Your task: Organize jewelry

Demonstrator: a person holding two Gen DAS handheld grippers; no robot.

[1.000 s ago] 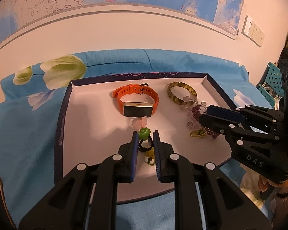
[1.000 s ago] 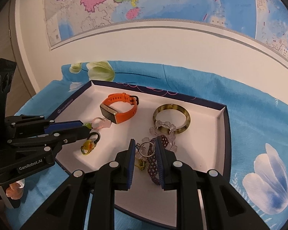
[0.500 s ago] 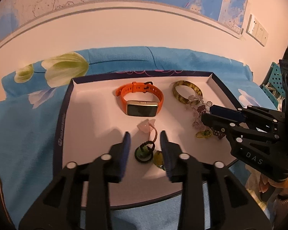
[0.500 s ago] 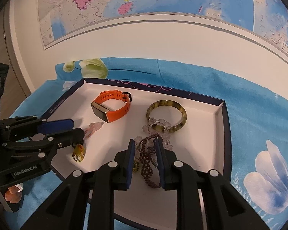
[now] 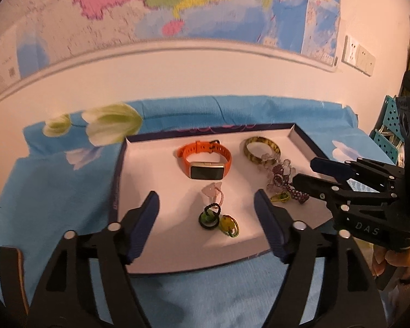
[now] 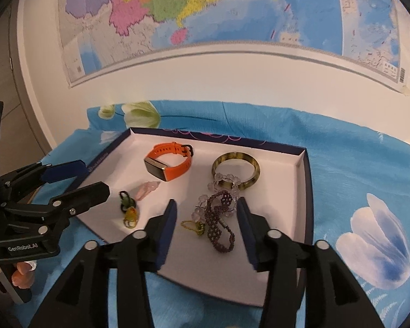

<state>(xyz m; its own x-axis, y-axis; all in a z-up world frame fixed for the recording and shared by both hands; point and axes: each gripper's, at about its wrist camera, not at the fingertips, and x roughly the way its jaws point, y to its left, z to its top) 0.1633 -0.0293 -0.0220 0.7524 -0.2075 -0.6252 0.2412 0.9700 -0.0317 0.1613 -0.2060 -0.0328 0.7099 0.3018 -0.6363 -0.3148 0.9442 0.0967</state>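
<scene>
Tilting down over the tray [image 6: 300,164], left gripper [image 5: 206,196] fingers just spread wide, right gripper [image 6: 206,209] fingers just parted, seemingly clear of the beaded bracelet [image 6: 218,224]

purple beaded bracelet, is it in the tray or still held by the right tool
In the tray. The purple beaded bracelet lies flat on the tray floor between the right tool's just-opened jaws, neither pad touching it.

both tools are matte black linkage frames with silver screw heads and dark blue ribbed pads. the left gripper [image 5: 206,203] reads "genrobot.ai" in white at nine o'clock; the right gripper [image 6: 205,216] reads "das" at three o'clock.
</scene>
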